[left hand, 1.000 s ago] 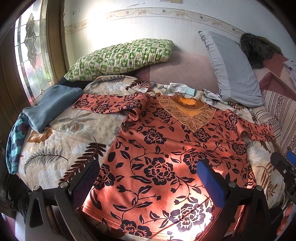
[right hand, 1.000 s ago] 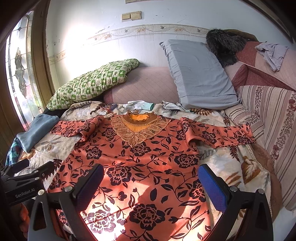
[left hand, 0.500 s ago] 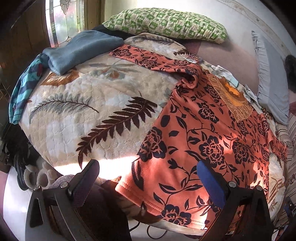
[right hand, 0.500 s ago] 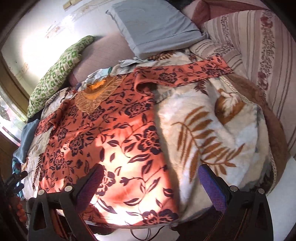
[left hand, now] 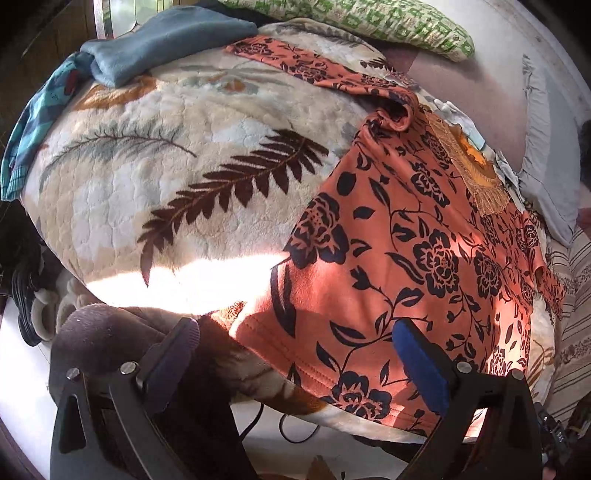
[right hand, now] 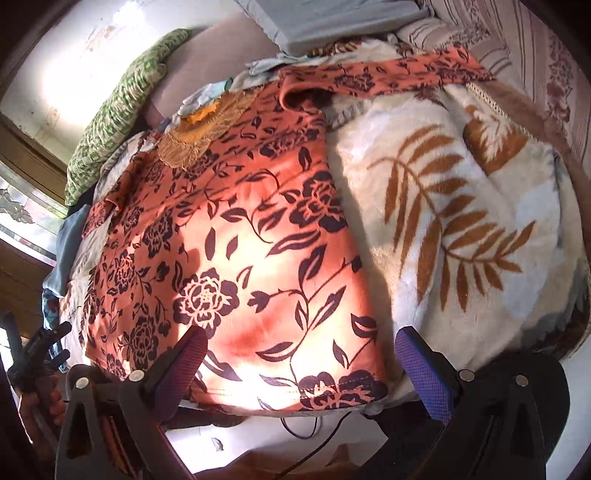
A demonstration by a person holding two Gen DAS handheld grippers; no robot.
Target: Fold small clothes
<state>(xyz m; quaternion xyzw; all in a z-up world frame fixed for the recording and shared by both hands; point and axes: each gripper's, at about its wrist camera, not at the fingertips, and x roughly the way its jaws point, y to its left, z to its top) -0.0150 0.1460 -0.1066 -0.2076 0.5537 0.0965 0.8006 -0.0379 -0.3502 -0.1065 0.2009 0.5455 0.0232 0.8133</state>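
An orange long-sleeved top with a black flower print (left hand: 417, 251) lies spread flat, face up, on a leaf-patterned blanket (left hand: 177, 177), sleeves out to both sides. My left gripper (left hand: 295, 354) is open and empty, just above the top's bottom left hem corner. In the right wrist view the same top (right hand: 236, 258) fills the middle. My right gripper (right hand: 299, 363) is open and empty over the bottom right hem corner. The left gripper (right hand: 37, 350) shows at the left edge of that view.
A green checked pillow (left hand: 354, 22) and a grey pillow (left hand: 546, 140) lie at the bed's far side. A blue folded cloth (left hand: 155, 44) sits at the far left. A striped cover (right hand: 535, 44) lies to the right. Floor and a cable (right hand: 314, 432) lie below the bed edge.
Both grippers have dropped and moved apart toward the hem corners, left to the left corner, right to the right corner. The top has not moved. Both stay open.
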